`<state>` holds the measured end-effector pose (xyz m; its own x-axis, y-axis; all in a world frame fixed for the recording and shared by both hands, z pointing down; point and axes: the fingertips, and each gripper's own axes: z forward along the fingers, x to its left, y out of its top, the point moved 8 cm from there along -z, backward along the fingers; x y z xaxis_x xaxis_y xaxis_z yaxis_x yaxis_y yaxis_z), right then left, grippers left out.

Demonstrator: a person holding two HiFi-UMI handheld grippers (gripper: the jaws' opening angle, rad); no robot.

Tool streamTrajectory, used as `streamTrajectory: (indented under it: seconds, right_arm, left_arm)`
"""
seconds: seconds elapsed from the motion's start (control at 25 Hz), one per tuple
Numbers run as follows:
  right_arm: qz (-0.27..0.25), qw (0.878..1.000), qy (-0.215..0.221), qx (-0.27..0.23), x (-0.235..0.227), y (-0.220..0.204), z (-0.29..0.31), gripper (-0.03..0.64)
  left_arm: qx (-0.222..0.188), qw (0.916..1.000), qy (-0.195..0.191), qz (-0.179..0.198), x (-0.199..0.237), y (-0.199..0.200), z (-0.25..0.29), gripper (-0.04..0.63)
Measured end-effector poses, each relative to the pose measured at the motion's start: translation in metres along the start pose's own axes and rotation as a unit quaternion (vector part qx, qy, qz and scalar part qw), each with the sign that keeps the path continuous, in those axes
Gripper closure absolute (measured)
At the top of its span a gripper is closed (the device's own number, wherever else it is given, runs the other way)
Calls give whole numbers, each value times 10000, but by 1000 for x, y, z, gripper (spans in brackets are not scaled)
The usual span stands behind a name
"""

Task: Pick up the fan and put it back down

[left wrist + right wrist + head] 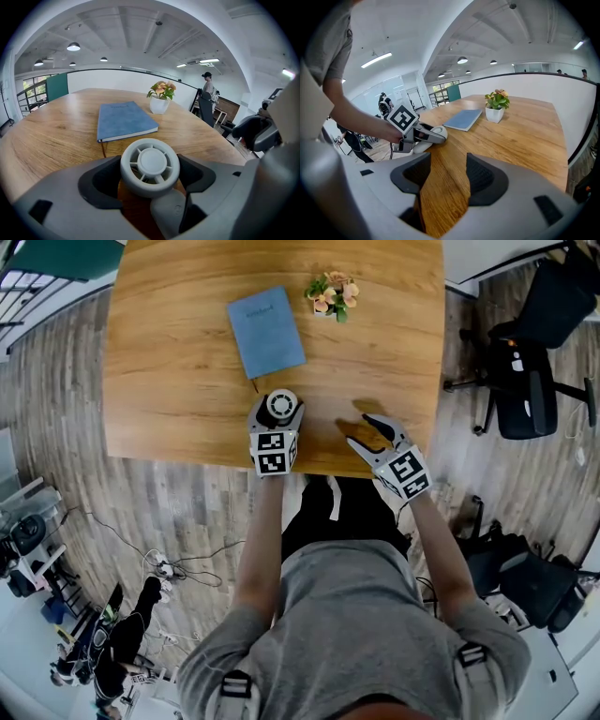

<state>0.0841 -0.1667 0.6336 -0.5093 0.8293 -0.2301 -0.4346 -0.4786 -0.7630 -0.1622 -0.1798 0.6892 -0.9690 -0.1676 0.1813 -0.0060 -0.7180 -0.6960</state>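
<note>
A small white fan (150, 166) with a round grilled head sits between the jaws of my left gripper (150, 185), and both dark pads touch its sides. From the head view the fan (281, 407) is near the front edge of the wooden table (178, 381), inside my left gripper (278, 418). The right gripper view shows the same grip from the side, with the fan (436, 133) low over the table; I cannot tell whether it rests on it. My right gripper (447, 176) is open over bare wood, nothing between its pads, to the right of the fan (370, 432).
A blue notebook (265, 331) lies just beyond the fan, and a small potted flower (332, 294) stands farther back. The table's front edge runs right under both grippers. Black office chairs (525, 381) stand on the floor to the right.
</note>
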Motion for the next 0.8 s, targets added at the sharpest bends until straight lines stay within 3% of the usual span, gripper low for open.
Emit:
streamTrajectory:
  seconds: [0.8]
  right_arm:
    - [53, 9999, -28, -108, 10, 2, -3, 380]
  left_arm:
    - [135, 9997, -186, 48, -1, 1, -3, 227]
